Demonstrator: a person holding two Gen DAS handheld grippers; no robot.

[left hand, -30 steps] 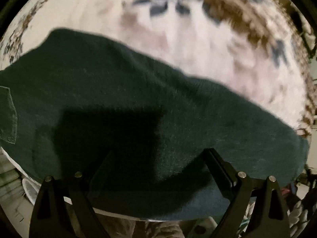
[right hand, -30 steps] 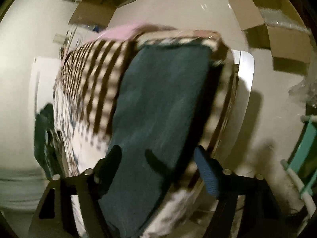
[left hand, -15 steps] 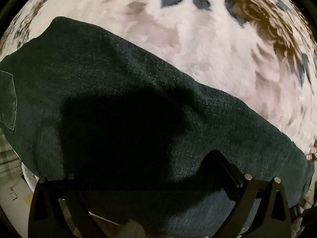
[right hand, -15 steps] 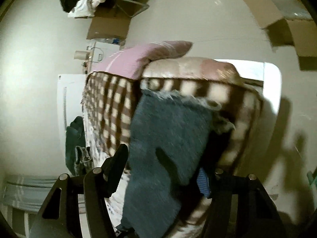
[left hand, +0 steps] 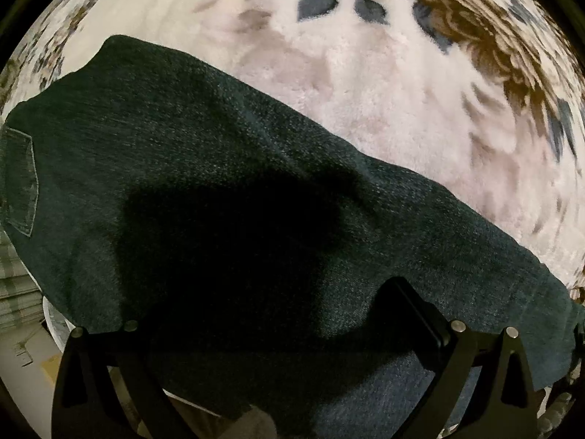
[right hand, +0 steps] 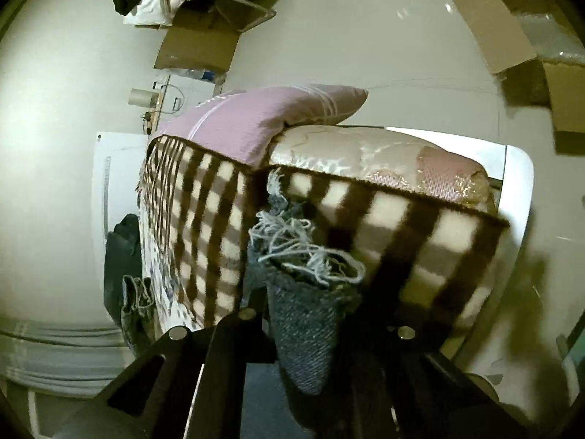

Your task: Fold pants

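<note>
The right gripper (right hand: 310,314) is closing on the pants' (left hand: 226,168) frayed hem at the bed's (right hand: 420,219) edge. The left gripper (left hand: 270,329) hangs wide open above them, maybe touching.

Bed with blankets and pants

A floral blanket (left hand: 365,84) covers the bed, and the dark pants (left hand: 204,153) lie spread flat across it. At the far end, a brown checked blanket (right hand: 420,226) hangs over the edge of the bed, under a quilt (right hand: 365,153) and a pink pillow (right hand: 256,120).
</note>
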